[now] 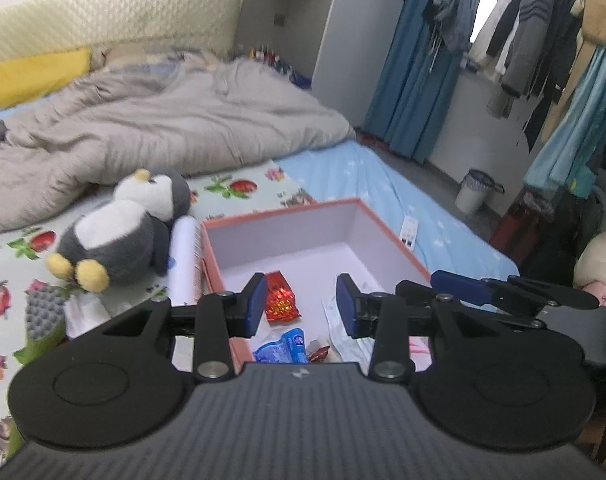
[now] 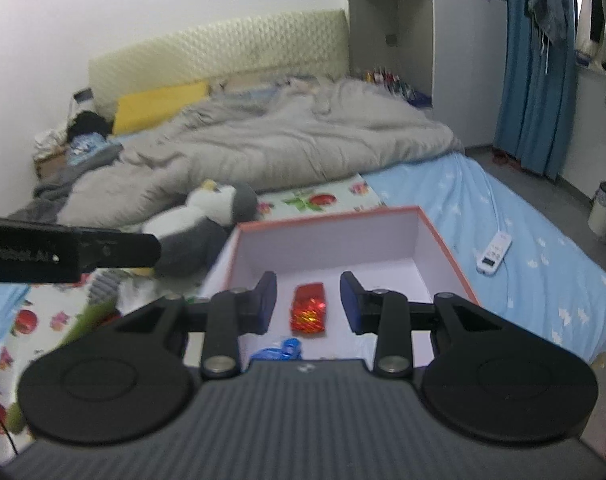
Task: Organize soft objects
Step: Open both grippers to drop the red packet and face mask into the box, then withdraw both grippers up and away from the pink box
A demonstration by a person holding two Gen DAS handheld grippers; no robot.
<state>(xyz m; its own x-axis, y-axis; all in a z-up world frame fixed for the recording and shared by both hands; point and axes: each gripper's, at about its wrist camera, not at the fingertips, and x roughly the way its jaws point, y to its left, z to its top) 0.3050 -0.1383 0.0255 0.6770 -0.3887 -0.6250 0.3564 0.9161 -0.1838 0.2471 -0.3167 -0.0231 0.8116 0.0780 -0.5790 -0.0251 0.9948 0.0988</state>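
Note:
An open coral box (image 1: 387,236) with a white inside stands on the bed. On its floor lie a red foil packet (image 1: 281,298), a blue packet (image 1: 287,346) and some clear wrappers. My left gripper (image 1: 301,306) hovers above the box's near end, open, with nothing between its blue pads. My right gripper (image 2: 308,304) is also open and empty above the box, with the red foil packet (image 2: 309,308) lying below its gap. A grey and white penguin plush (image 1: 123,232) lies on its back to the left of the box. The right gripper (image 1: 417,282) reaches in from the right.
A white roll (image 1: 185,256) lies against the box's left wall, and a grey foam sponge (image 1: 43,316) lies nearer on the left. A rumpled grey duvet (image 1: 175,124) covers the far bed. A white remote (image 2: 495,250) lies on the blue sheet, right of the box. Floor and a bin (image 2: 605,208) lie beyond.

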